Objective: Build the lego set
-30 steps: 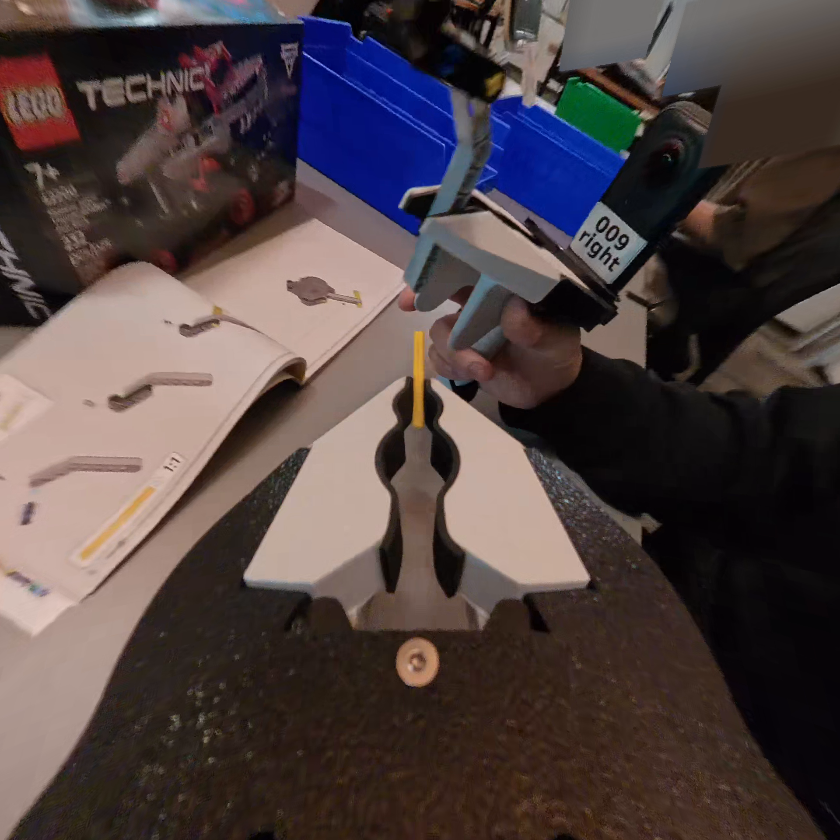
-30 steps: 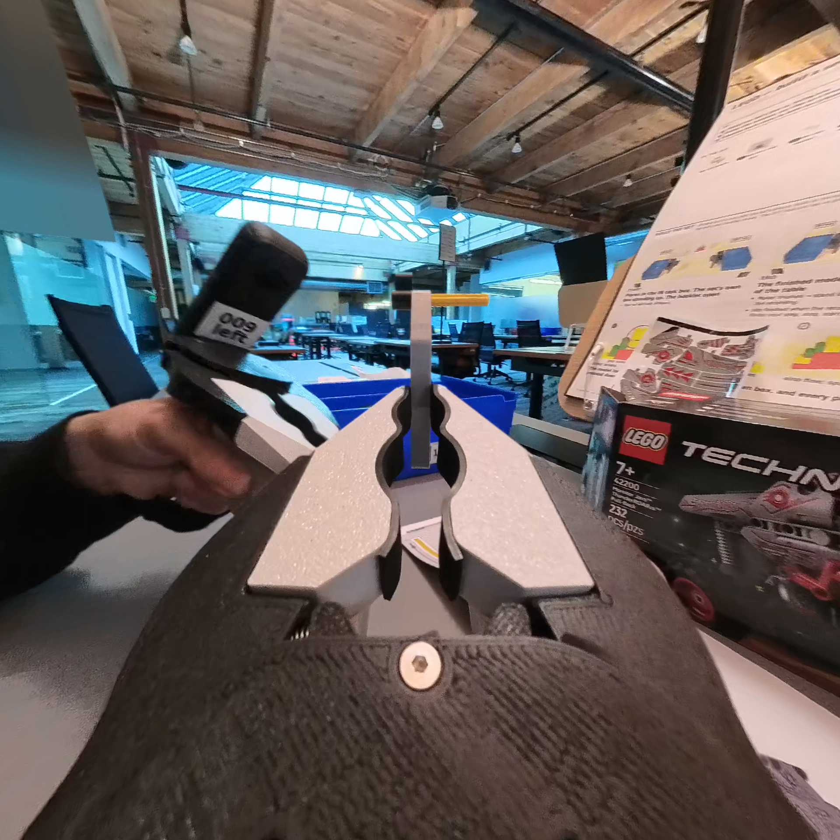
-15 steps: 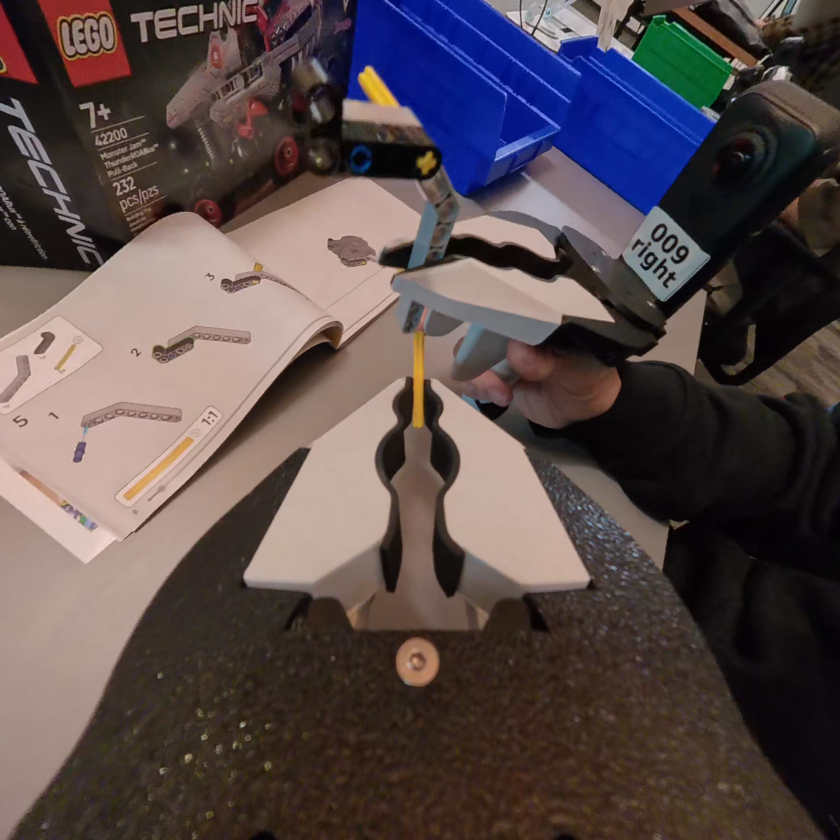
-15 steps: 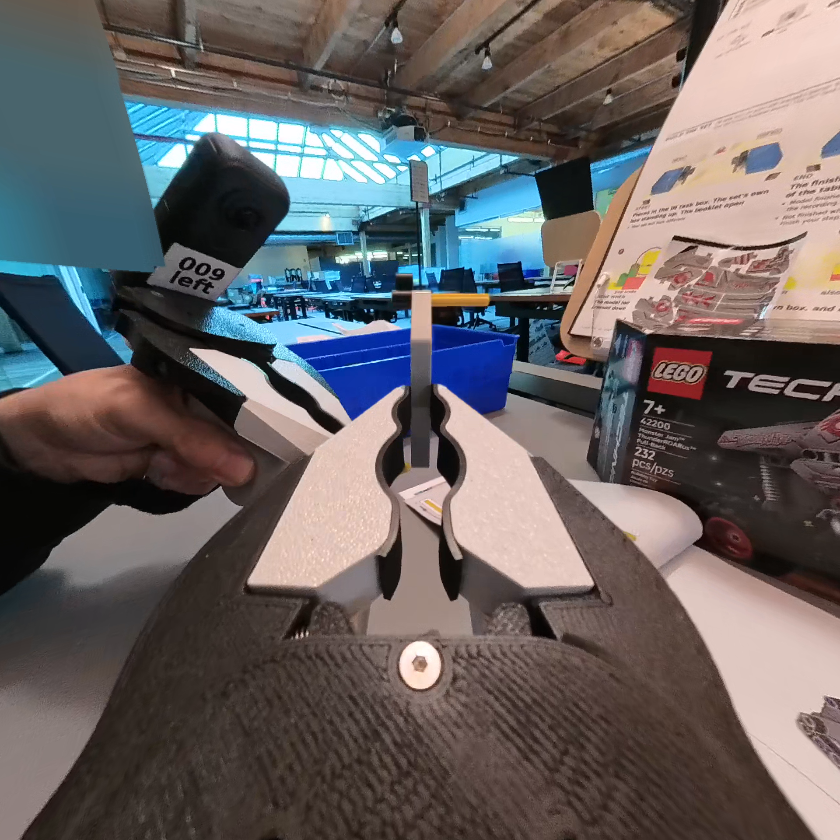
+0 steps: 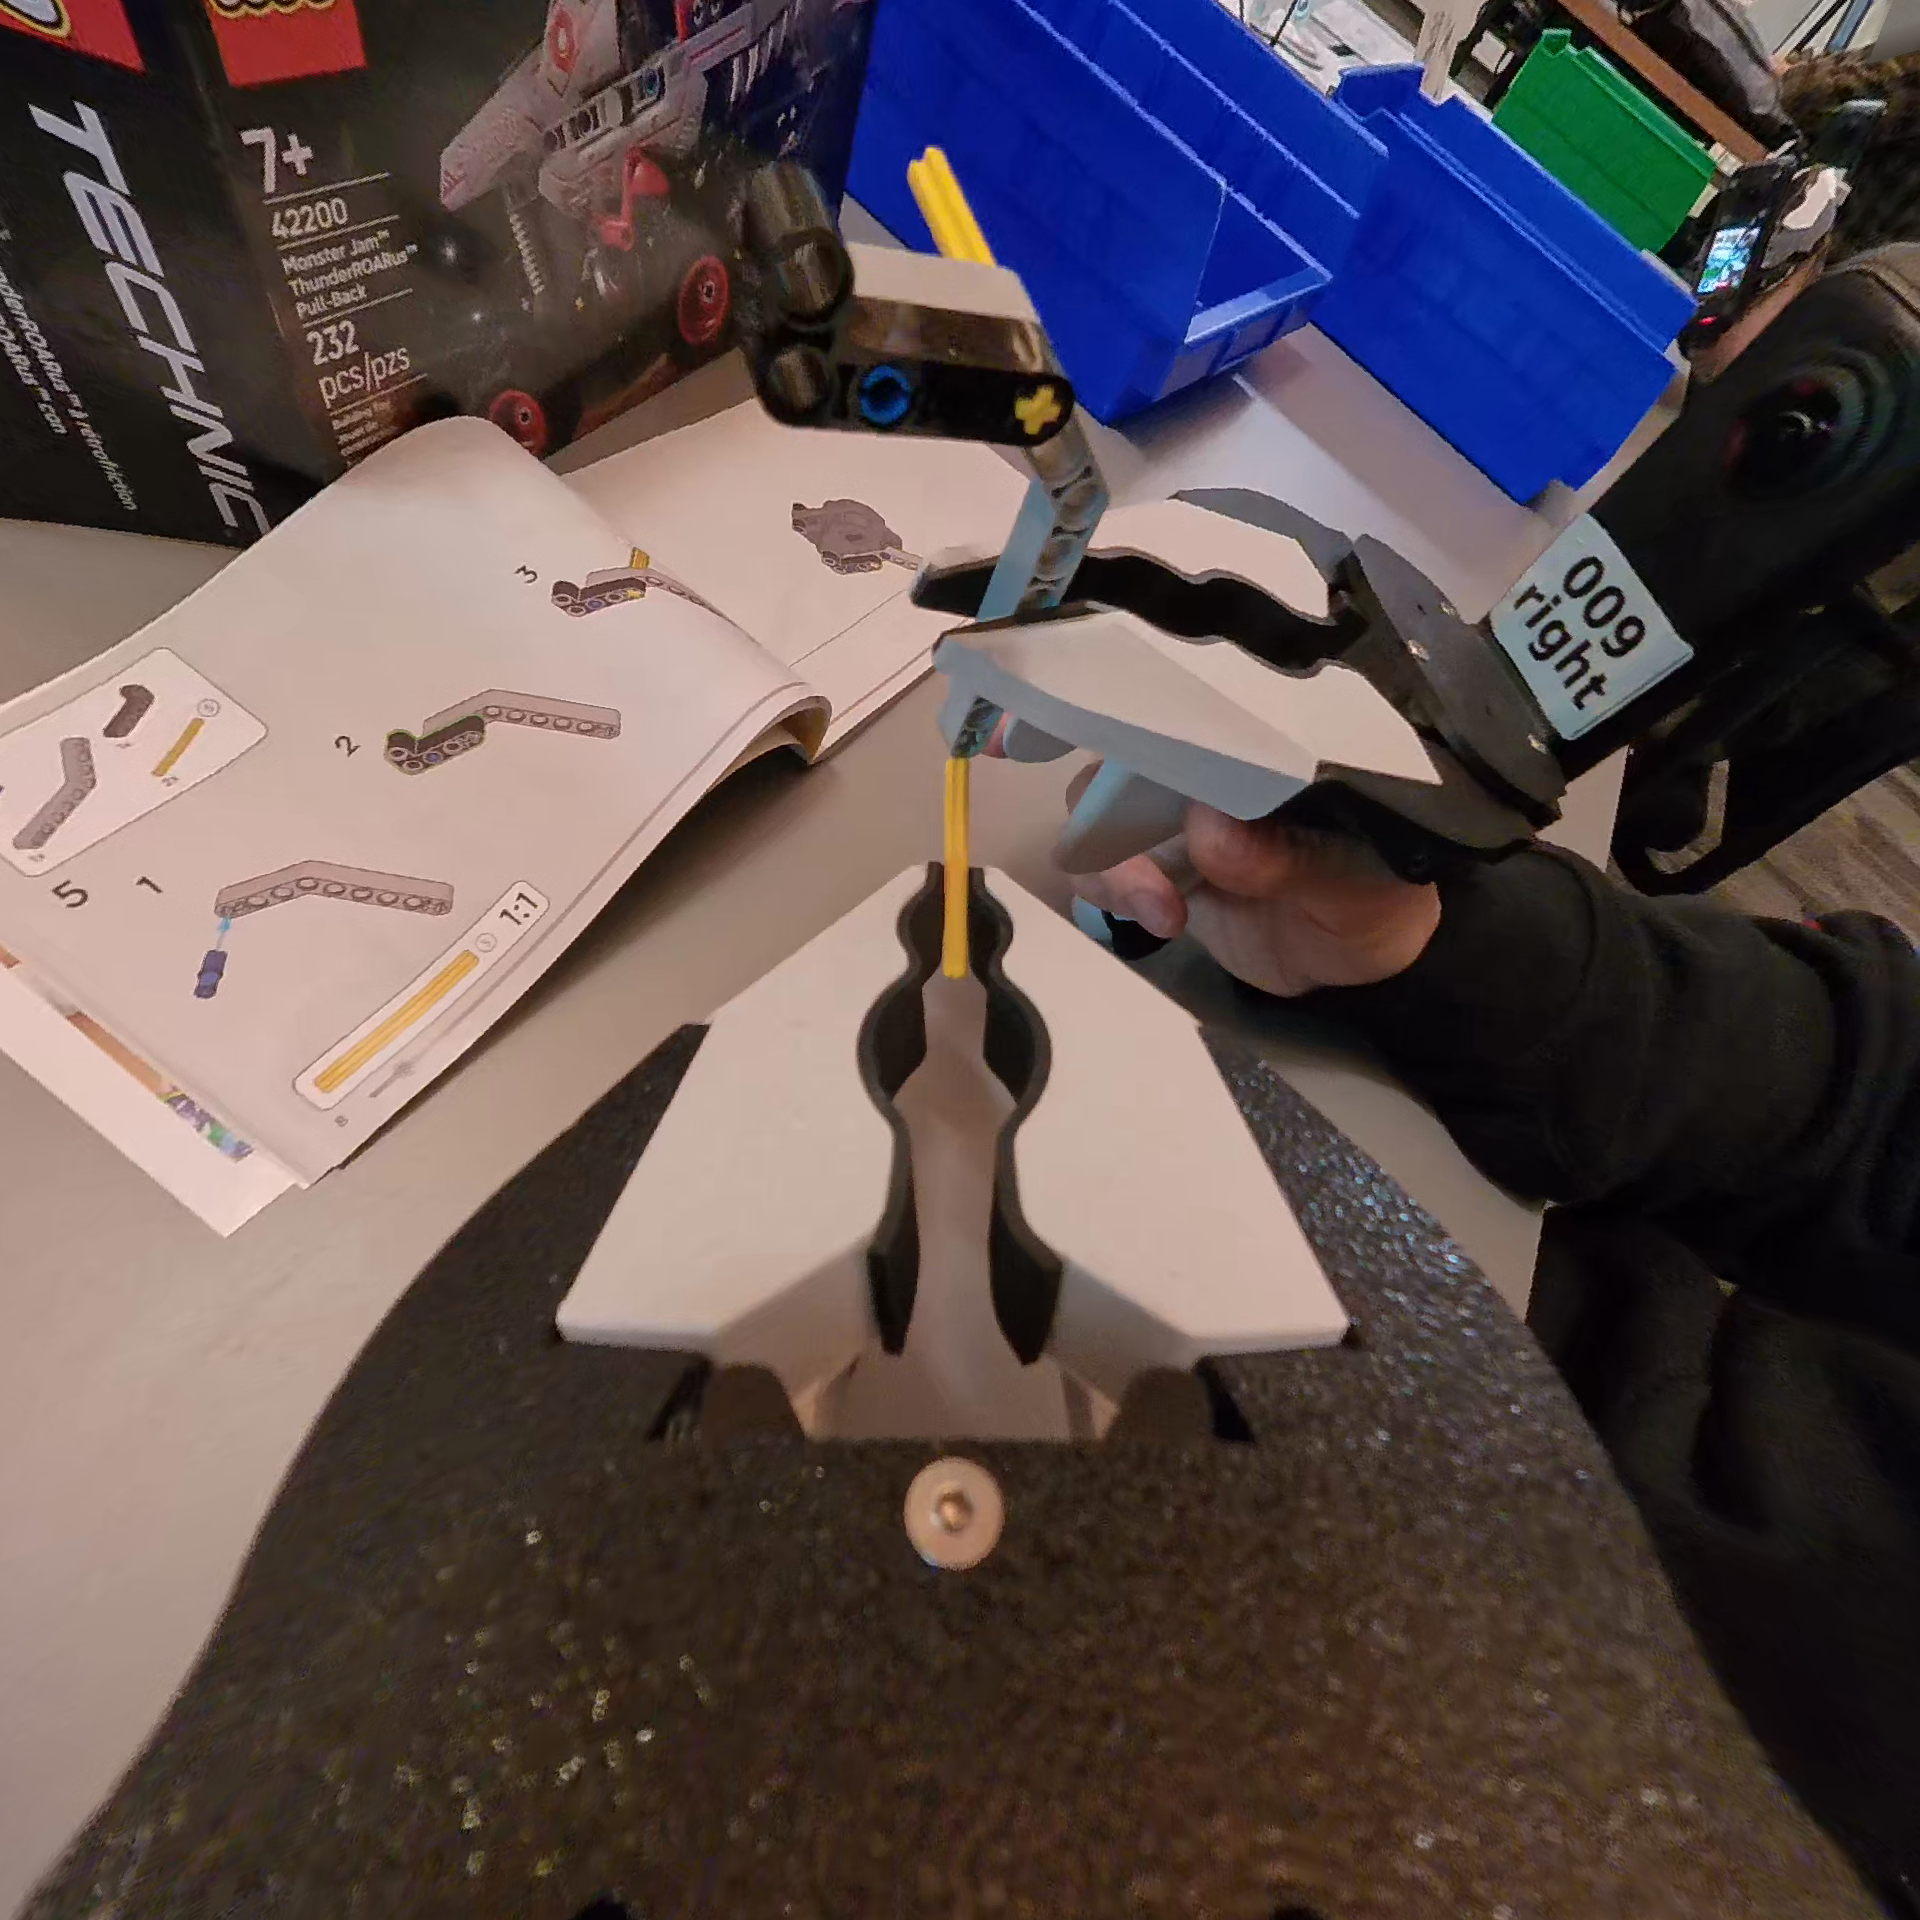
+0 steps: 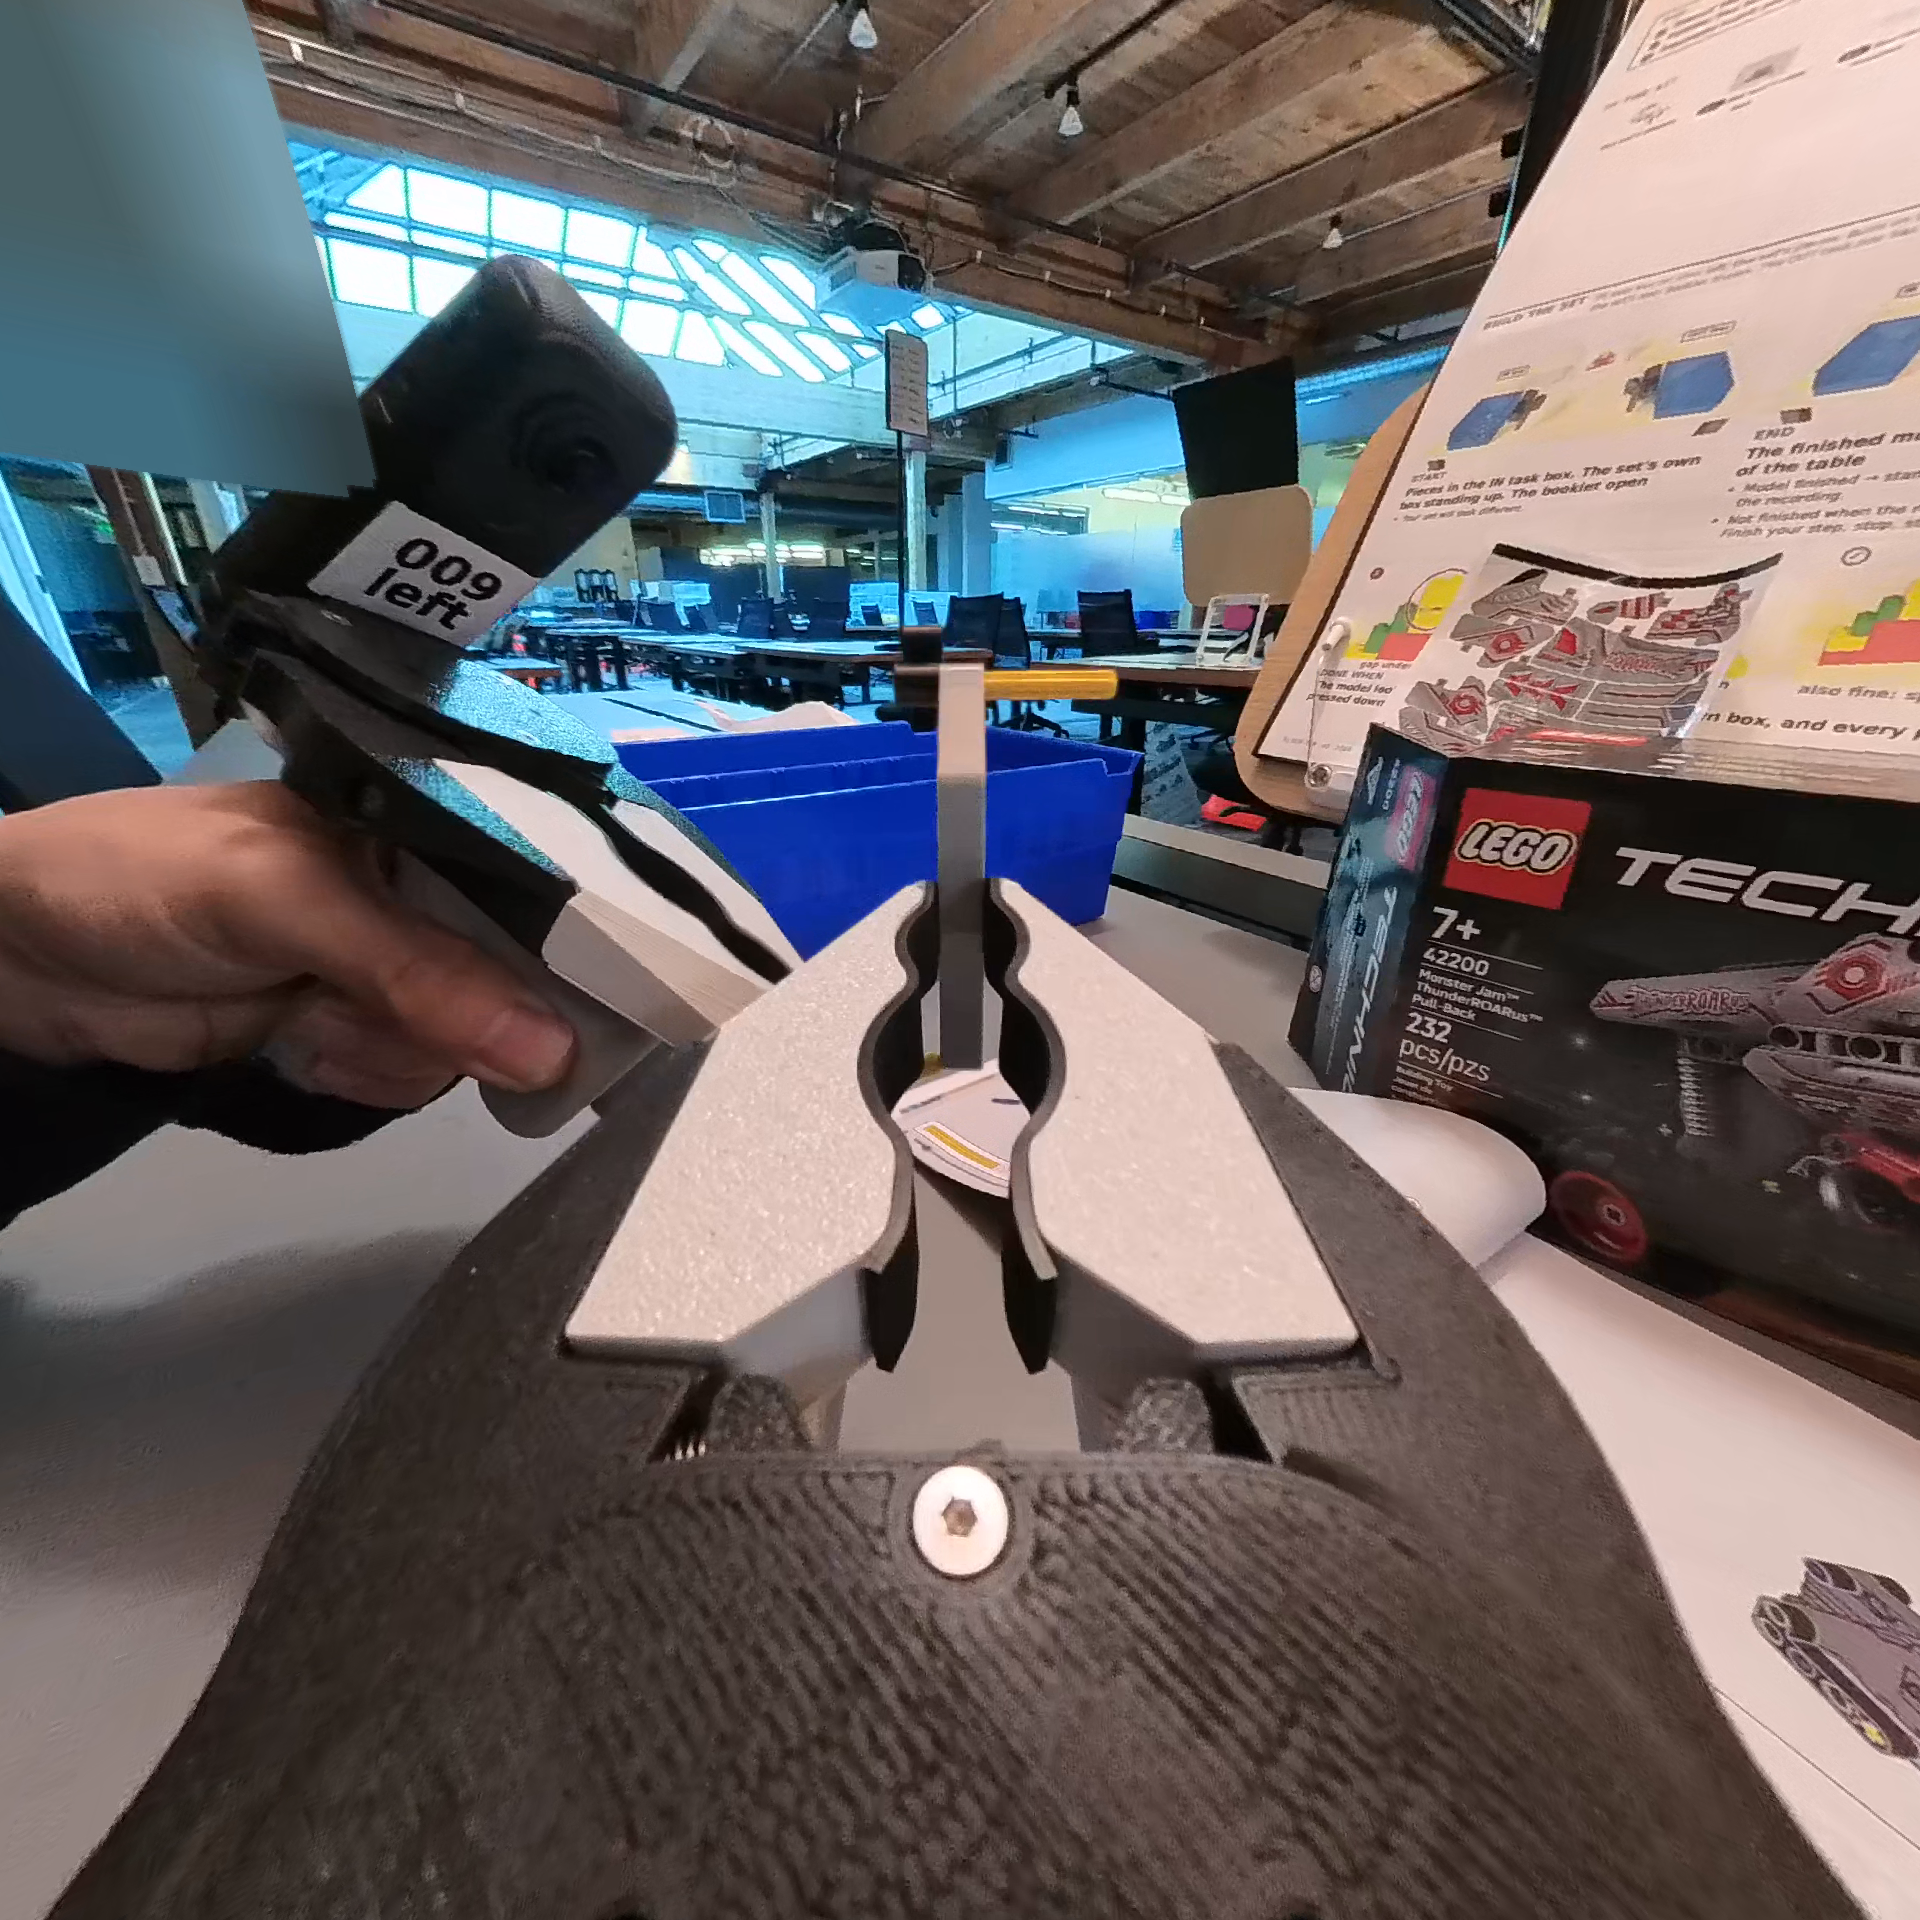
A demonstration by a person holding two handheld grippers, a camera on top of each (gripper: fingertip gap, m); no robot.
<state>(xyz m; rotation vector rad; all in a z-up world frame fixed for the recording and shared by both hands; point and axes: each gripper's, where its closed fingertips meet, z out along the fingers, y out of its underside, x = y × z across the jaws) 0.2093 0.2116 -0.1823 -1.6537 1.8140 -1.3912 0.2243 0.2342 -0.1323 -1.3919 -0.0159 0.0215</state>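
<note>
In the left wrist view my left gripper (image 5: 954, 883) is shut on a thin yellow axle (image 5: 954, 816) that points forward. The axle's tip meets the lower end of a grey beam (image 5: 1058, 509). My right gripper (image 5: 987, 634) is shut on that beam just above. The beam's top carries a black connector (image 5: 914, 366) with a blue pin and a second yellow axle (image 5: 948, 208). In the right wrist view my right gripper (image 6: 961, 914) grips the upright grey beam (image 6: 961, 790); the left gripper's fingers (image 6: 613, 966) come in from the left, tips hidden.
An open instruction booklet (image 5: 416, 727) lies on the grey table (image 5: 125, 1351) to the left. The dark set box (image 5: 260, 208) stands behind it, also in the right wrist view (image 6: 1662, 987). Blue bins (image 5: 1143, 208) and a green bin (image 5: 1600, 125) stand at the back. A printed board (image 6: 1683, 416) leans behind the box. One gripper's finger ends stand about 5 cm off the other's.
The right gripper has swung lower and closer with the beam. The beam's lower end has come down onto the tip of the yellow axle in my left gripper. Both stay shut.
</note>
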